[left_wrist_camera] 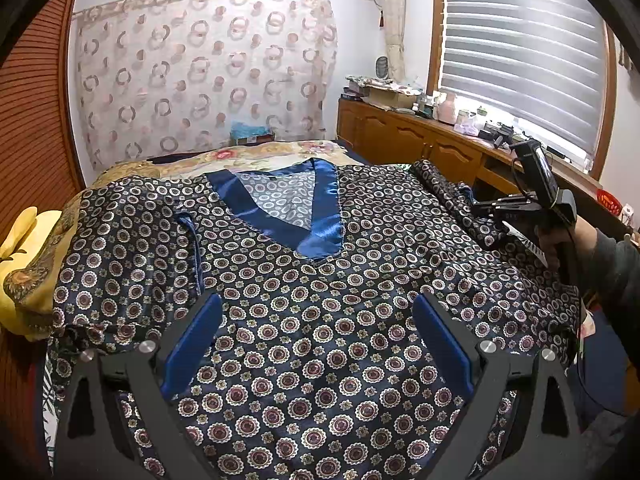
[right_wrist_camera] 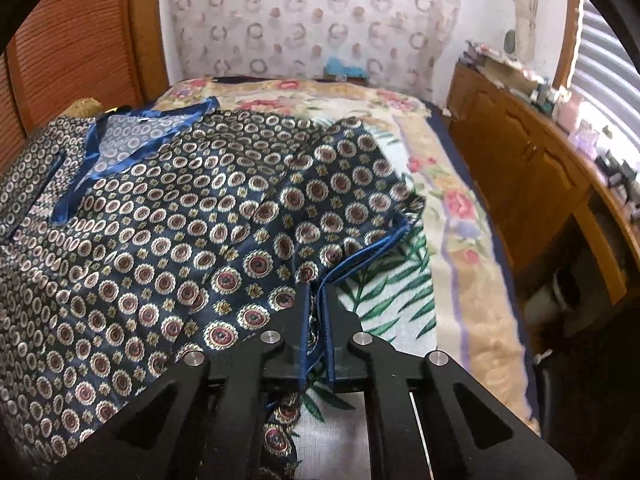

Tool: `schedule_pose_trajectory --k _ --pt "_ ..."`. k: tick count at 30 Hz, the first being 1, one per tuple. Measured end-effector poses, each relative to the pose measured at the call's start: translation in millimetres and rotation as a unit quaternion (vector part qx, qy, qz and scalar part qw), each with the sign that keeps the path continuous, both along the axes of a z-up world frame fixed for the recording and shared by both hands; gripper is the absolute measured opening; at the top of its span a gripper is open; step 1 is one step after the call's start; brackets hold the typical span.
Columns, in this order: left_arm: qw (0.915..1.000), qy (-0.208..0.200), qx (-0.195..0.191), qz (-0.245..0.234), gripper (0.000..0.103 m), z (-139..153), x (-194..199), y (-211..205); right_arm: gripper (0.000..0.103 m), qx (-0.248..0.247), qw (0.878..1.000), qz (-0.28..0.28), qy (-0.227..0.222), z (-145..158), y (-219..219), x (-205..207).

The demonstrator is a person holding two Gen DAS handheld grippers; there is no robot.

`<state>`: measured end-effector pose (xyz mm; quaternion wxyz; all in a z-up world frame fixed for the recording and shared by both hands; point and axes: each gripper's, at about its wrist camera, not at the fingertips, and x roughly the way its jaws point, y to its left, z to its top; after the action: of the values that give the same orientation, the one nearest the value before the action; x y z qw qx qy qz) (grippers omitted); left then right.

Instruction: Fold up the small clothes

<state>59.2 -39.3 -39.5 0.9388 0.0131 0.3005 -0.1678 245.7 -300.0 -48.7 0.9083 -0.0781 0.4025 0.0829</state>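
Observation:
A dark navy patterned top (left_wrist_camera: 320,280) with a shiny blue V-neck collar (left_wrist_camera: 320,220) lies spread on the bed. My left gripper (left_wrist_camera: 318,344) is open and hovers over the top's lower middle, holding nothing. My right gripper (right_wrist_camera: 317,308) is shut on the blue-piped edge of the top's right sleeve (right_wrist_camera: 352,200) and lifts it a little off the bed. In the left wrist view the right gripper (left_wrist_camera: 480,210) shows at the garment's right side, held by a hand. The same top (right_wrist_camera: 160,240) fills the left of the right wrist view.
A floral bedcover (right_wrist_camera: 452,216) lies under the top. A wooden cabinet (left_wrist_camera: 420,144) with clutter runs along the right under a blinded window. A wooden slatted panel (left_wrist_camera: 32,140) stands at the left. A yellow cloth (left_wrist_camera: 24,240) lies at the bed's left edge.

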Motion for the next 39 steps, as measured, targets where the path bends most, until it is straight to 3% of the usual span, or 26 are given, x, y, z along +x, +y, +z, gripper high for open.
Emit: schedule_pose_trajectory --k 11,21,25,26,33,39 --pt "1.0 0.0 -0.005 0.007 0.097 0 0 5 0.001 0.02 0.998 0.043 -0.043 35 36 0" --pt "0.9999 0.002 -0.008 0.015 0.097 -1 0 12 0.001 0.035 0.993 0.106 -0.045 46 89 -4" --pt "0.9998 0.001 -0.006 0.02 0.097 0 4 19 0.031 0.034 0.994 0.084 -0.062 58 82 -3" --pt "0.9997 -0.001 -0.006 0.022 0.097 1 7 23 0.035 0.033 0.994 0.079 -0.063 59 79 -1" --pt "0.9988 0.002 0.001 0.049 0.097 3 31 51 0.038 -0.002 0.999 0.036 -0.025 31 44 35" --pt "0.9972 0.006 0.007 0.074 0.097 8 57 75 0.038 0.001 1.0 0.018 0.004 4 23 68"
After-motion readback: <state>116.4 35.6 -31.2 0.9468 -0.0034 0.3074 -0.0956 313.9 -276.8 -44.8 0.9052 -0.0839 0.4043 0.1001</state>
